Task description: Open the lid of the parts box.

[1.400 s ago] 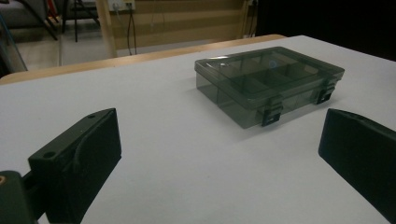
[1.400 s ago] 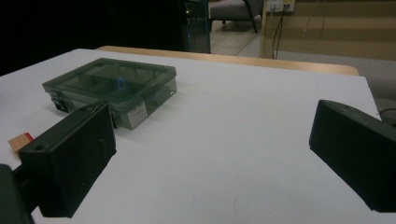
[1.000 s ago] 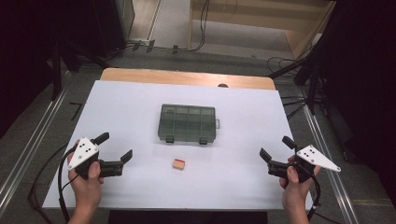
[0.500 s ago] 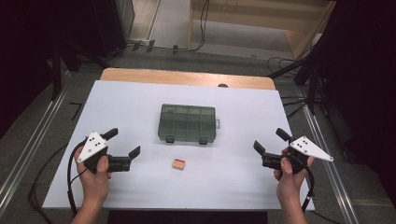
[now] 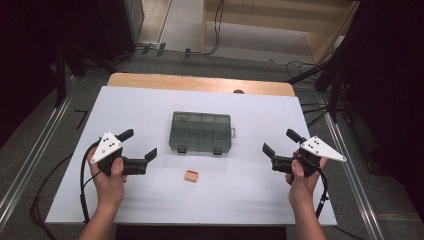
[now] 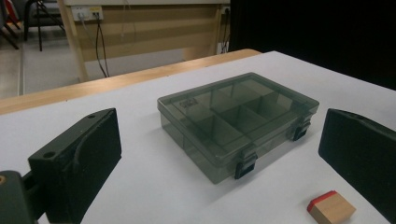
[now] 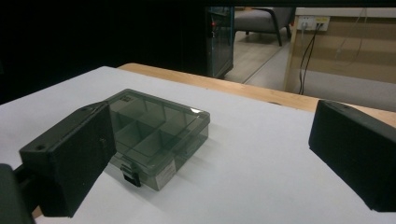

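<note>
A smoky transparent compartment box (image 5: 201, 132) with its lid down and two black latches lies at the middle of the white table (image 5: 150, 107). Just in front of it sits a small wooden block with a red end (image 5: 191, 175). My left gripper (image 5: 138, 145) is held open to the box's left, and my right gripper (image 5: 280, 142) is held open to its right; both point inward and hold nothing. From the left gripper view the box (image 6: 238, 122) lies ahead between the jaws and the block (image 6: 330, 208) is at lower right. The right gripper view has the box (image 7: 156, 135) partly behind its left jaw.
A wooden strip (image 5: 200, 83) runs along the table's far edge. Cables and dark stands (image 5: 330, 75) are on the floor beyond. Metal rails (image 5: 30, 160) flank the table on both sides.
Both grippers have moved inward and forward toward the box, still open. The box and the block have not moved.
</note>
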Demonstrator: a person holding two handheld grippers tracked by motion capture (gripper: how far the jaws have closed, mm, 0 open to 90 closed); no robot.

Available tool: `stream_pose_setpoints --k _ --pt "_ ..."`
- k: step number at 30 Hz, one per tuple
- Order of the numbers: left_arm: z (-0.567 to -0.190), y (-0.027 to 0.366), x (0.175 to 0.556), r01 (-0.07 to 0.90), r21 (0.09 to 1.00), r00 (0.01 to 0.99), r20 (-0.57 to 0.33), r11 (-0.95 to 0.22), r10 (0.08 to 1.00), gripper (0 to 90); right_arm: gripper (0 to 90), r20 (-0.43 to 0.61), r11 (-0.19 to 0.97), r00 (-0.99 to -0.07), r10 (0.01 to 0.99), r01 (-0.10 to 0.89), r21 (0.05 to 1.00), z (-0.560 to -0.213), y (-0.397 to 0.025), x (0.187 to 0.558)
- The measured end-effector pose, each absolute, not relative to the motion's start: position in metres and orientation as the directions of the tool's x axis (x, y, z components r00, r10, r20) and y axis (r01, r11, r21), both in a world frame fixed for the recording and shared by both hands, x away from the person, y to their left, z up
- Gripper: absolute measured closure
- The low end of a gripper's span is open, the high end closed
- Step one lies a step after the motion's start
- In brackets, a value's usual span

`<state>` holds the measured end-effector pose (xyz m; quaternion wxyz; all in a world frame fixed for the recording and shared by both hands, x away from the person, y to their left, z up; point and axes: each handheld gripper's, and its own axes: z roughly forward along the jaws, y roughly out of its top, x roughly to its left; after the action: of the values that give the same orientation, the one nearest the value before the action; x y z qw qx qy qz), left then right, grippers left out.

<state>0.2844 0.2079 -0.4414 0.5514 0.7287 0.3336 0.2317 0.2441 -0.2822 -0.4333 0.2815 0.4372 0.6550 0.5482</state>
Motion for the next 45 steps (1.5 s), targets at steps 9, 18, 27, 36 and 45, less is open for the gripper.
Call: stream_pose_setpoints --k 9,18,27,36,45 --pt "-0.439 0.200 0.295 0.223 0.960 0.681 -0.029 -0.169 0.732 0.0 0.0 0.099 0.037 -0.488 0.867 0.263 0.964 -0.433 -0.271 0.258" --pt "-0.443 0.192 0.308 0.229 0.960 0.687 -0.042 -0.162 0.725 0.0 0.0 0.118 0.028 -0.509 0.853 0.270 0.962 -0.437 -0.262 0.271" --pt "-0.446 0.186 0.318 0.230 0.962 0.684 -0.055 -0.144 0.727 2.4 0.0 0.130 0.025 -0.536 0.834 0.273 0.962 -0.442 -0.243 0.286" --pt "-0.449 0.180 0.327 0.233 0.963 0.660 -0.054 -0.136 0.749 9.9 7.1 0.132 0.030 -0.532 0.836 0.286 0.958 -0.447 -0.234 0.297" --pt "-0.459 0.167 0.338 0.268 0.952 0.666 -0.071 -0.149 0.743 26.8 39.1 0.209 -0.008 -0.540 0.816 0.350 0.937 -0.459 -0.229 0.314"
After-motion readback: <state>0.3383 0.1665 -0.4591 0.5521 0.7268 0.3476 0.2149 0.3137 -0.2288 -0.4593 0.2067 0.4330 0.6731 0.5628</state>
